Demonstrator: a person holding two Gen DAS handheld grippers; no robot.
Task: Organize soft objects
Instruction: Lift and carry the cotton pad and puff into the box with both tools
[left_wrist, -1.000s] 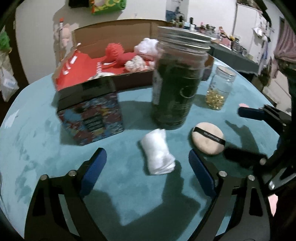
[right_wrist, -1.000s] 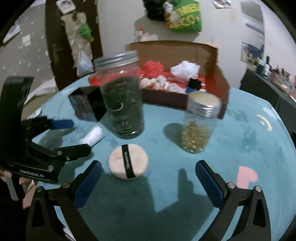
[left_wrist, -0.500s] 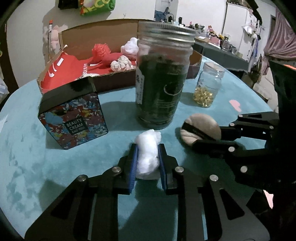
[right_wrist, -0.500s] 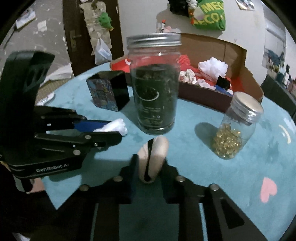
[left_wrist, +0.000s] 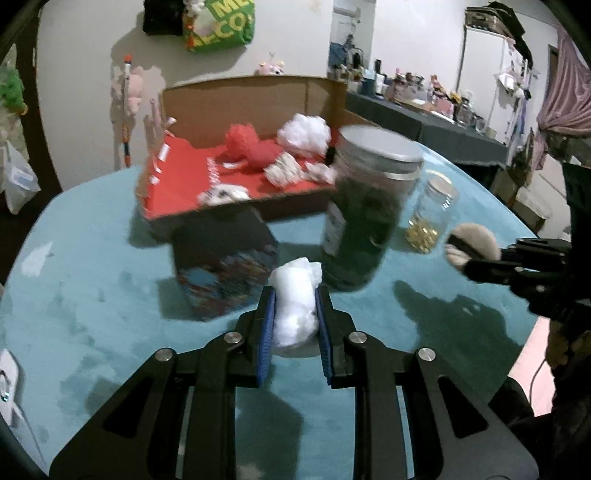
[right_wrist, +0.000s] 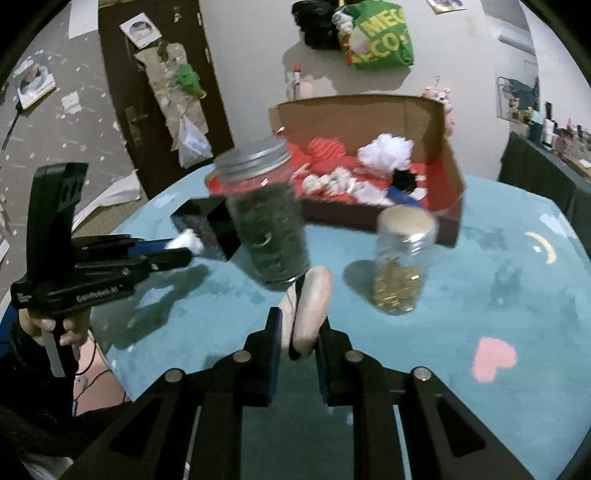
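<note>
Both grippers pinch soft items

Left gripper (left_wrist: 294, 325) squeezes crumpled white cotton wad (left_wrist: 295, 299); right gripper (right_wrist: 297, 334) clamps beige powder puff (right_wrist: 308, 306) edgewise between fingers.

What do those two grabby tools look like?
Both tools, the left tool and the right tool, are black angular frames with silver round bolts and blue pads on their fingers. The left tool's side has white lettering, and a bare hand grips its handle.

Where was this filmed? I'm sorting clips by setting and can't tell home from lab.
Most likely a lived-in home room, not a lab: a round teal-covered table, a green shopping bag hanging on the wall, and a side counter crowded with bottles and small toys.
</note>
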